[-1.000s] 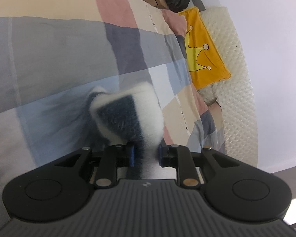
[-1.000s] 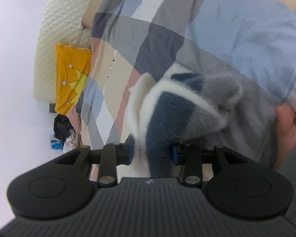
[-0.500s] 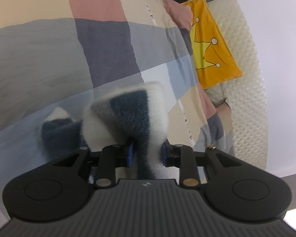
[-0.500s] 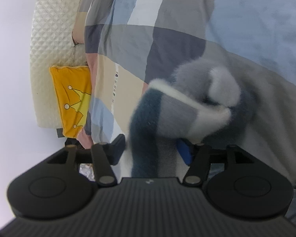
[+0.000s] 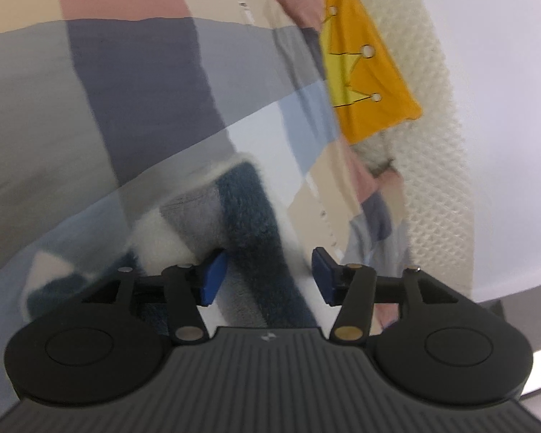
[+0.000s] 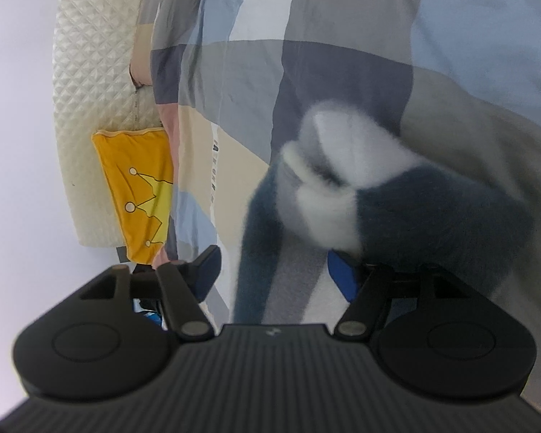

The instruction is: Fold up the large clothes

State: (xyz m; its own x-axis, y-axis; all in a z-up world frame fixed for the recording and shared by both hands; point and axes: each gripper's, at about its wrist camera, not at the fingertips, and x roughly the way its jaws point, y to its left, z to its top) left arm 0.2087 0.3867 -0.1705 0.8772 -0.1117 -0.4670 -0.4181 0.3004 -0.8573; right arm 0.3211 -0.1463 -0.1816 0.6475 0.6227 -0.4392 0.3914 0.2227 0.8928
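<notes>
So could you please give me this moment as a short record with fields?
surface: checked bedspread
garment: fuzzy navy, grey and white striped garment, bunched on the bedspread
left gripper: open, jaws just opened, garment between them
right gripper: open, jaws just opened, garment between them
nearby: yellow crown pillow by the quilted headboard

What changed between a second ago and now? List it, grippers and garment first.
Both grippers let go: the left gripper and right gripper were clamped on the fuzzy striped garment and their jaws have just been opening; it now lies loose between the pads. The garment's folded edge was carried forward over the checked bedspread. The yellow crown pillow and quilted headboard stayed put.
</notes>
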